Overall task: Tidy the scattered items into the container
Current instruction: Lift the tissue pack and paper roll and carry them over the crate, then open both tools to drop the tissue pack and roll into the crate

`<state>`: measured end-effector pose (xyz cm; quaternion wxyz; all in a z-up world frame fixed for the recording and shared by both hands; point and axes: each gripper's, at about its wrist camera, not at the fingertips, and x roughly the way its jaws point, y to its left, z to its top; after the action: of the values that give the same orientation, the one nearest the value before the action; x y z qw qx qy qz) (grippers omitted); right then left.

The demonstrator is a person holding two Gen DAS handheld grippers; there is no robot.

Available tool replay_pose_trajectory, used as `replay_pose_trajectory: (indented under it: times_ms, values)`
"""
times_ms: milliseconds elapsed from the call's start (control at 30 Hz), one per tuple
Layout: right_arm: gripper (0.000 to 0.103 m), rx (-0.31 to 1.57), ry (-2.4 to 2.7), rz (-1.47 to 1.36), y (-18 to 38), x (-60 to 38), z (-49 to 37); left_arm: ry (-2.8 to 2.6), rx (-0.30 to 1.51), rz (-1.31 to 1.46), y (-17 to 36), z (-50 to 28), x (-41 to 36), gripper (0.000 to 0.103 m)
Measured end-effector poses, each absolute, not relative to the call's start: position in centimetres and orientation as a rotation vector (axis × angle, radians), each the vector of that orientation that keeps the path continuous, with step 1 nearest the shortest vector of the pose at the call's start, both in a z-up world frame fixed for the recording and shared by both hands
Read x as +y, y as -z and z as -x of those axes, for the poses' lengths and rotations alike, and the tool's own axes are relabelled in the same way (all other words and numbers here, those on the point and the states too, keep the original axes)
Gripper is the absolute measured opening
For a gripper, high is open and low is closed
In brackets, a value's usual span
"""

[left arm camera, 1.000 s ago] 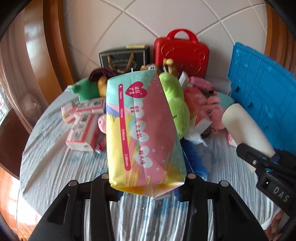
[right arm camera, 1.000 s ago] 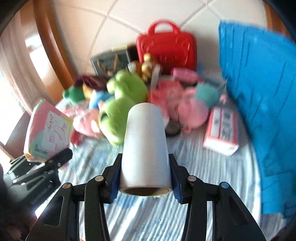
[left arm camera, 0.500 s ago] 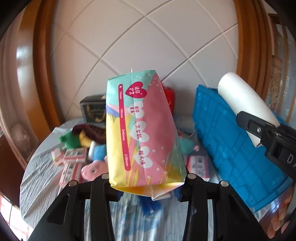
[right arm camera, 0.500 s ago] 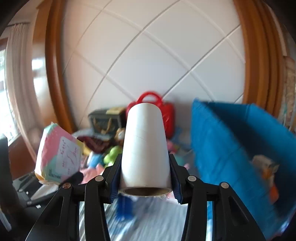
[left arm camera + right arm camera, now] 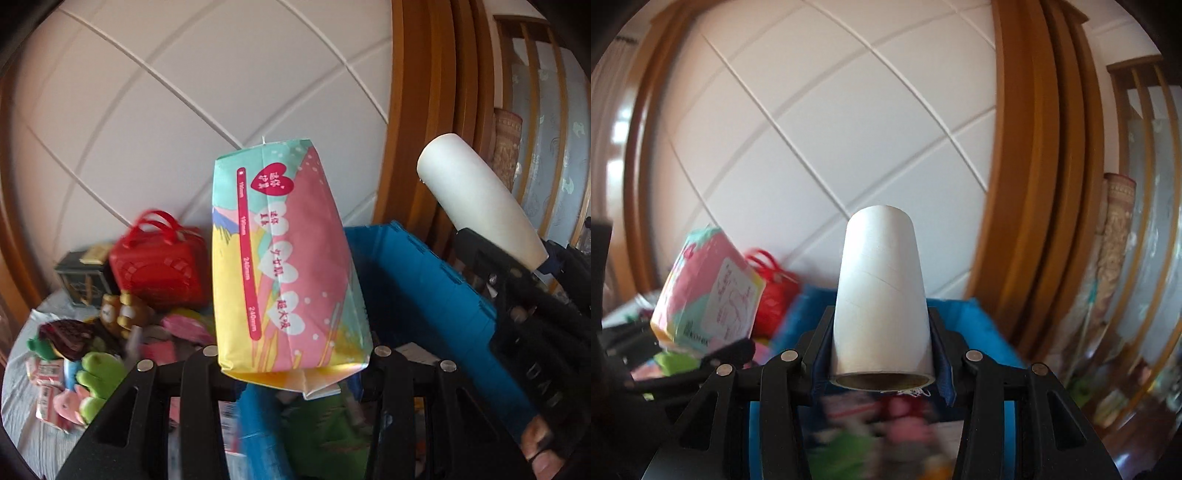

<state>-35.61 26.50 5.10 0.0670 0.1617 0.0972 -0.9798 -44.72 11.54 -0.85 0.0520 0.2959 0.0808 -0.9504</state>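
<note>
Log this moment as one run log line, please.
left tool: shut on pastel packet | right tool: shut on white roll | both above blue crate | not released

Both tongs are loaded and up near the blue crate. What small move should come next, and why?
Probably lower both over the blue crate before letting go. The left tongs clamp the pink packet and the right tongs clamp the white roll, both raised at the crate's open top, where other items already lie.
</note>
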Motion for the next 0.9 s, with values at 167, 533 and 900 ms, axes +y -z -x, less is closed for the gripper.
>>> replay_pose_trajectory:
  times_ms: [167, 533, 900]
  values:
    - [0.045, 0.375, 2.910, -0.753, -1.2, 31.8, 43.2, 2.715, 0.234, -1.246, 6.2, 53.1, 15.6, 0.040]
    - [0.045, 0.392, 2.592, -1.401, 14.0, 35.1, 51.1, 2.285, 0.062, -1.819, 21.1, 57.4, 17.9, 0.040]
    - [0.045, 0.475, 2.533, -1.376, 14.9, 33.3, 50.5, 2.314, 0.066, -1.729, 20.2, 56.5, 17.1, 0.067]
